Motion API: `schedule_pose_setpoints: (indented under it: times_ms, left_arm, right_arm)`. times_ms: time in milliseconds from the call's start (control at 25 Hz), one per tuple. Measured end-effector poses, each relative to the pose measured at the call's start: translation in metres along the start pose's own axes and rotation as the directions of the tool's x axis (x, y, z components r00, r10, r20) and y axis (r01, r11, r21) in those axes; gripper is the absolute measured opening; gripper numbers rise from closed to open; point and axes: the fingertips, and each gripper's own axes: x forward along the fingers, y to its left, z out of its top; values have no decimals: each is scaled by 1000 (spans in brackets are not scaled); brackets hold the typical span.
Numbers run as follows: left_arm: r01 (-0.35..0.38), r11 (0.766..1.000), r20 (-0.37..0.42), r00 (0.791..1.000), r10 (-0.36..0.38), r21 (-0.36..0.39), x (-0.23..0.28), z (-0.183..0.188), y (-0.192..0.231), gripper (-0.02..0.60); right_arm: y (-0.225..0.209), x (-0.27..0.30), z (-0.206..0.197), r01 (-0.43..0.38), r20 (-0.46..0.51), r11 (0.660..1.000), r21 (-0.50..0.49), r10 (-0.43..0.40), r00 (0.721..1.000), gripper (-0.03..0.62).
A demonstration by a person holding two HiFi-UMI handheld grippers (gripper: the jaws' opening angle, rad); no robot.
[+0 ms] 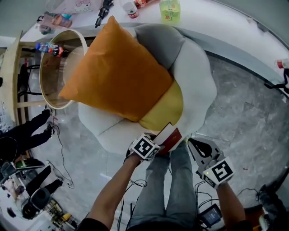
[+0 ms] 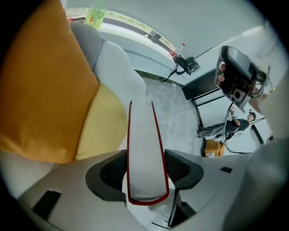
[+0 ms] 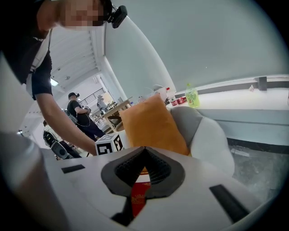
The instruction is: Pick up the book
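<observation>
The book (image 1: 170, 137), red-covered with white page edges, is held edge-on at the front rim of the white armchair (image 1: 198, 76). My left gripper (image 1: 161, 143) is shut on the book (image 2: 144, 153); both dark pads press its covers and it points away past the yellow cushion (image 2: 104, 122). My right gripper (image 1: 193, 144) hangs just right of the book above the person's knee. Its jaws meet at the tips with nothing between them. In the right gripper view the gripper (image 3: 144, 150) shows the red book (image 3: 140, 198) behind and below it.
A large orange cushion (image 1: 119, 72) leans on the armchair over a yellow one (image 1: 167, 110). A round wooden side table (image 1: 45, 76) stands at the left. Bottles line the white ledge (image 1: 170, 10). Cables lie on the marble floor (image 1: 67, 176). People stand in the background (image 3: 79, 113).
</observation>
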Motion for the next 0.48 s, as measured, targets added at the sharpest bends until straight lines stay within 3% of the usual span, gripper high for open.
schedule_pose_setpoints:
  times_ms: [120, 280, 360, 480]
  left_arm:
    - [49, 999, -111, 993, -50, -13, 24, -20, -20, 286]
    - [46, 997, -75, 996, -50, -60, 41, -13, -26, 327]
    - [-23, 1000, -135, 991, 25, 16, 45, -15, -21, 322]
    - [-123, 977, -232, 959, 162, 174, 53, -32, -10, 295]
  right_arm:
    - [-4, -5, 5, 4, 4, 1000, -7, -4, 1000, 14]
    - [-12, -7, 14, 5, 17, 1000, -8, -5, 1000, 14]
    - [-16, -9, 15, 8, 16, 1000, -12, -8, 1000, 14]
    - [-18, -12, 17, 16, 11, 1000, -13, -16, 1000, 14]
